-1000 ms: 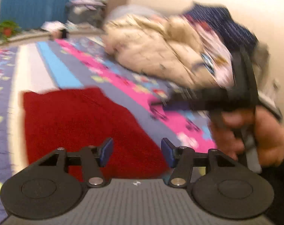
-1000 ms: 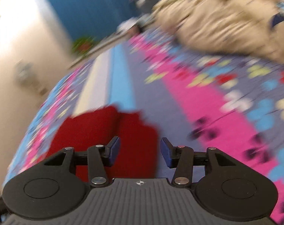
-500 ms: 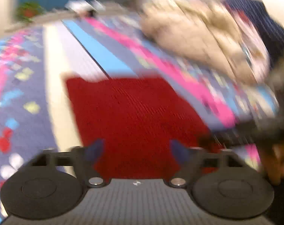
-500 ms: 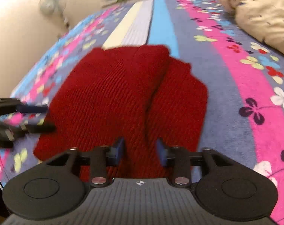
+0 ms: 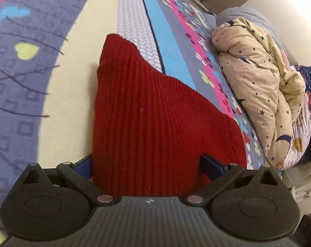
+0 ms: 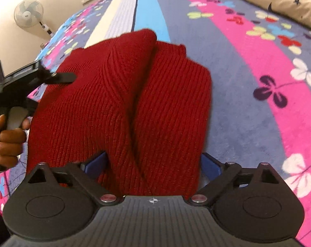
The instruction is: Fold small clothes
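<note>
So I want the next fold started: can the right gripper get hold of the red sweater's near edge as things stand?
Probably yes. The right gripper is open with the red sweater bunched between its fingers, nothing blocking; the left gripper straddles another part, apart from it.

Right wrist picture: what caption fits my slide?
Open right gripper straddling a rumpled red knitted garment on a flowery bedspread.

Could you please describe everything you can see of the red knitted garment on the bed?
The red knitted garment is a deep red, ribbed knit, soft and thick-looking. It lies partly folded on the patterned bedspread, with a long crease between two overlapping folds. Its near edge sits between the wide jaws of both the left gripper and the right gripper. Whether either already grips the cloth cannot be told.
</note>
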Demonstrator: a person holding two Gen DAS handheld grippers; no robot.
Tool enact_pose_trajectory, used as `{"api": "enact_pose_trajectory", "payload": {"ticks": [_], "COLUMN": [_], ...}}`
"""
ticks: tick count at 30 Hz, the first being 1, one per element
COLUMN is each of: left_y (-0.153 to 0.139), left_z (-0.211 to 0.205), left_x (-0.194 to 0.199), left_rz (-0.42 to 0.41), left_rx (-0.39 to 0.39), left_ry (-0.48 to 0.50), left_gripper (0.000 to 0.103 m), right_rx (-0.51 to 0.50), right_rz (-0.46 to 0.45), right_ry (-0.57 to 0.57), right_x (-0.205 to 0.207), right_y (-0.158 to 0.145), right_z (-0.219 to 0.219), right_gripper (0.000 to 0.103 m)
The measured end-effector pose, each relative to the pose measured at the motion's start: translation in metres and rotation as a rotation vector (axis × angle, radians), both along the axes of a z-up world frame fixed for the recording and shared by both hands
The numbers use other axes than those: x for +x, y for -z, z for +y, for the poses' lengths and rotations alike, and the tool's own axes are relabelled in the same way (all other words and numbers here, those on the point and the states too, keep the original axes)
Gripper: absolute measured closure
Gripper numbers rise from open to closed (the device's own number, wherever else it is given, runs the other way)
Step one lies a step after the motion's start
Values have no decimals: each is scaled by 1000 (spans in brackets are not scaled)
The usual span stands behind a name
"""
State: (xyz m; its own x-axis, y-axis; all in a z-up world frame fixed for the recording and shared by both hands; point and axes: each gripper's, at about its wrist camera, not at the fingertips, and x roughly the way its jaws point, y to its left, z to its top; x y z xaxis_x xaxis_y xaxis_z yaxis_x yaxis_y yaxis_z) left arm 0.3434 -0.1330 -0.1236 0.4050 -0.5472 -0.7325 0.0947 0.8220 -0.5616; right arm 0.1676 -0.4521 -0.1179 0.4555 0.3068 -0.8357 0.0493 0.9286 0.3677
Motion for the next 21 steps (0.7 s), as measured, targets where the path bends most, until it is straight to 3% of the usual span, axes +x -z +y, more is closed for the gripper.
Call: {"api": "enact_pose_trajectory", "payload": {"ticks": [4, 6, 8, 10, 13, 17, 21], "left_y": [7, -1, -20, -43, -75, -106, -109], "left_z": [11, 16, 19, 20, 42, 92, 148], "left_x": [9, 6, -4, -13, -23, -34, -36], "left_rz": [30, 2, -65, -139, -211, -270, -236], "left_rx": [-47, -34, -1, 41, 66, 123, 196], "left_ry": [-1, 0, 19, 32, -1, -38, -96], "left_gripper": [6, 29, 40, 42, 43, 42, 35], "right_rx": [13, 16, -1, -1, 35, 130, 179], "right_rz": [39, 42, 24, -1, -68, -173, -220], "right_ry": [3, 6, 2, -10, -33, -134, -273], "right_x": [10, 14, 16, 18, 20, 21, 17], "right_y": [7, 8, 6, 3, -4, -17, -20], "right_z": [5, 10, 15, 21, 35, 73, 121], "right_gripper": [2, 2, 10, 20, 45, 53, 58]}}
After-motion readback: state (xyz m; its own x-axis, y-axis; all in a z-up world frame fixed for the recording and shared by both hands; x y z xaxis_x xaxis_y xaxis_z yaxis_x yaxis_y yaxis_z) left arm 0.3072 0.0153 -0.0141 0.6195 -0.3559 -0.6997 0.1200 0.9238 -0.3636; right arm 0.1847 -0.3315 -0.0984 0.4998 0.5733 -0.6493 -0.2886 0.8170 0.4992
